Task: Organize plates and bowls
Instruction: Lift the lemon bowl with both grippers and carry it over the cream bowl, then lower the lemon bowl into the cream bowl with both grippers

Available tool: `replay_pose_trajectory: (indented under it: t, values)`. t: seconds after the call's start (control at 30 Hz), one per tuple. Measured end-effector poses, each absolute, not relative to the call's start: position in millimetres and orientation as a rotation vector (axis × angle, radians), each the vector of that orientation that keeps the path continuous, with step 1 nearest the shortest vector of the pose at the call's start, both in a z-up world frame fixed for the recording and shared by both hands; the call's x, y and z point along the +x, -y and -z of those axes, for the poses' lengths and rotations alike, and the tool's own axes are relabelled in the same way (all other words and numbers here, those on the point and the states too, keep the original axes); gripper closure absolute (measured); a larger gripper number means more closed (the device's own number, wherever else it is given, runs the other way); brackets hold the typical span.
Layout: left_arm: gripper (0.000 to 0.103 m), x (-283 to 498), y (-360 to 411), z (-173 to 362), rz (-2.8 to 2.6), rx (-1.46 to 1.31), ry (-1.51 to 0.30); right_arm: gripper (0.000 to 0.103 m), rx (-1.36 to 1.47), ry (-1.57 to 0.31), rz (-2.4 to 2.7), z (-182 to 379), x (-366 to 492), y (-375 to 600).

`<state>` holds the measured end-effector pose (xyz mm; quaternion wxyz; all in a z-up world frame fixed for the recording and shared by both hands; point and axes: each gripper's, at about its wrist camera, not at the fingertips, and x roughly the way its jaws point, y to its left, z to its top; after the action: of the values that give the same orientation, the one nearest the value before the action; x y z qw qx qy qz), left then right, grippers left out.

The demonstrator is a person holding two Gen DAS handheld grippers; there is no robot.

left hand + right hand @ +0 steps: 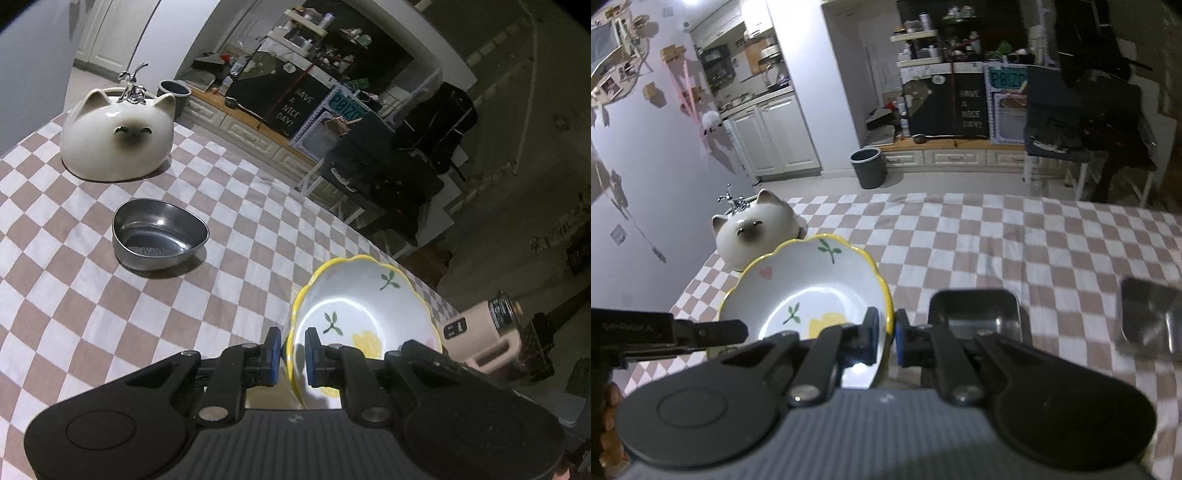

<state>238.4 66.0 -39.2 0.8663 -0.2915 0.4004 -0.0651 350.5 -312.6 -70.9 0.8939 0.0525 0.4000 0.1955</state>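
Note:
A white scalloped bowl (369, 306) with a yellow rim and lemon and leaf prints hangs above the checked tablecloth (240, 206). My left gripper (291, 347) is shut on its left rim, one blue pad inside and one outside. In the right wrist view the same bowl (812, 280) has its right rim pinched by my right gripper (886, 328), also shut. A finger of the left gripper (716, 330) reaches the bowl's opposite edge there. An oval steel bowl (159, 236) sits on the cloth to the far left.
A cat-shaped ceramic dish (118, 136) with a small metal tap stands at the table's far left corner. Two square steel dishes (975, 310) (1148, 317) lie on the cloth to the right. Beyond the table's far edge are a bin (868, 166), cabinets and a chair.

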Motion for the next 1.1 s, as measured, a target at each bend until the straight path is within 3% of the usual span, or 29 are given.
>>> replay_pose_trajectory:
  t: [0.67,1.1]
  values:
    - [0.09,233,-61,75,0.116,-0.518,-0.979,0.092,0.197,-1.09,-0.311,133,314,314]
    - [0.09,237,-47,90,0.128,-0.395,-1.065,0.091,0.165,-1.163,-0.3,146,315,309]
